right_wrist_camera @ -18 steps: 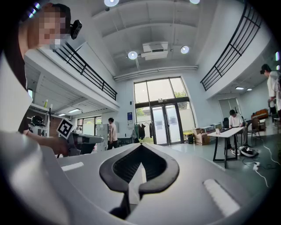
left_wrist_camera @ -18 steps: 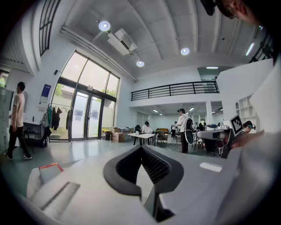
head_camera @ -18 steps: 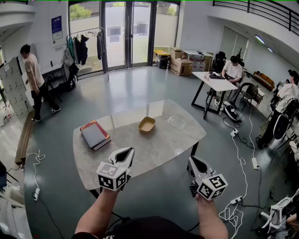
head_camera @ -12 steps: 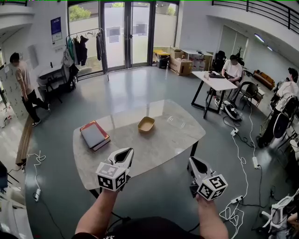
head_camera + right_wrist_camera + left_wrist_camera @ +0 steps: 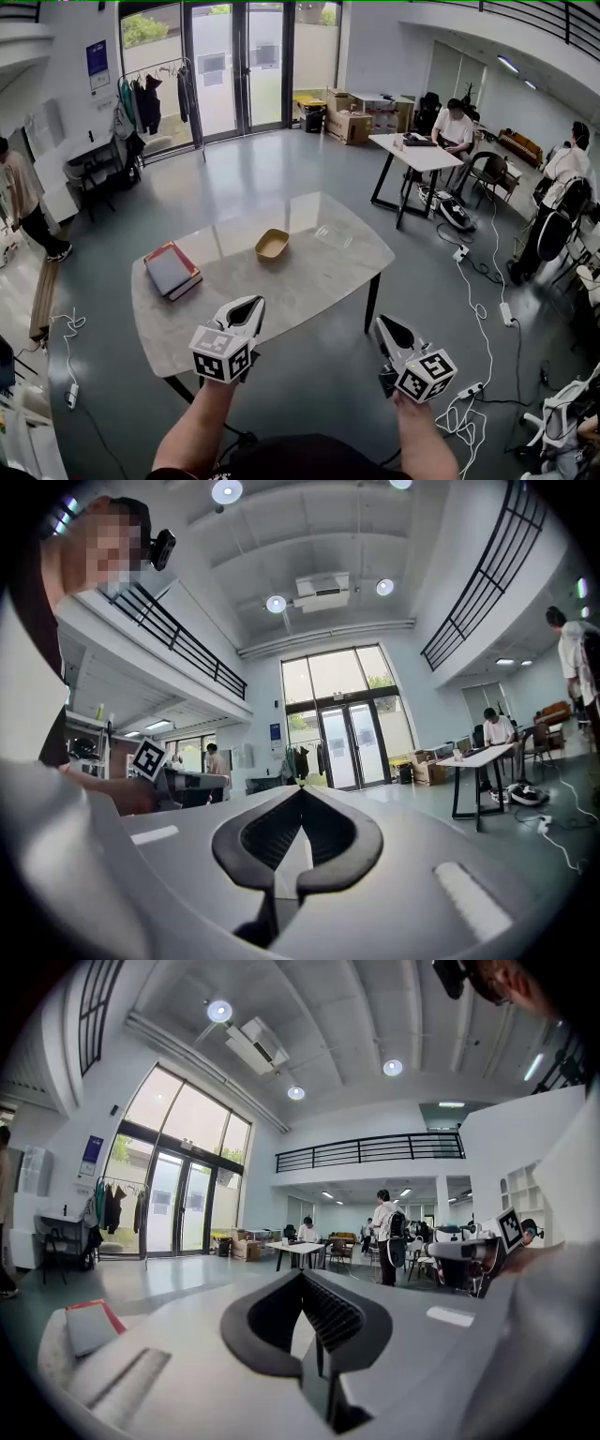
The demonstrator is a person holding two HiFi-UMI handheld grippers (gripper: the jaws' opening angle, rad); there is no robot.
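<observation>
Hovering in the air with nothing in them, the left tongs point(image 5: 247, 304) and the right tongs point(image 5: 383, 324) each have their jaws brought together, tips meeting, as each gripper view shows plainly. In the head view the left tongs' tip shows against the near edge of the marble-patterned worktop point(image 5: 309, 281), about midway along it. The right tongs hang off the near right corner, over the grey floor point(image 5: 309, 375), well apart from the left.

On the worktop, a red-edged book point(image 5: 171, 270) with a grey cover lies flat near the left edge, the nearest thing to the left tongs. A shallow yellow bowl point(image 5: 272, 245) sits upright toward the far edge, about the middle. A clear tray point(image 5: 333, 235) lies to the right of it, near the far right corner, apart from the bowl.

Farther out, a white table point(image 5: 417, 153) stands beyond the right end, with a seated person point(image 5: 457, 128) at it. White cables point(image 5: 478, 309) trail across the floor on the right. A clothes rack point(image 5: 155, 94) stands by the glass doors point(image 5: 239, 66), and another person point(image 5: 23, 206) is at the far left.
</observation>
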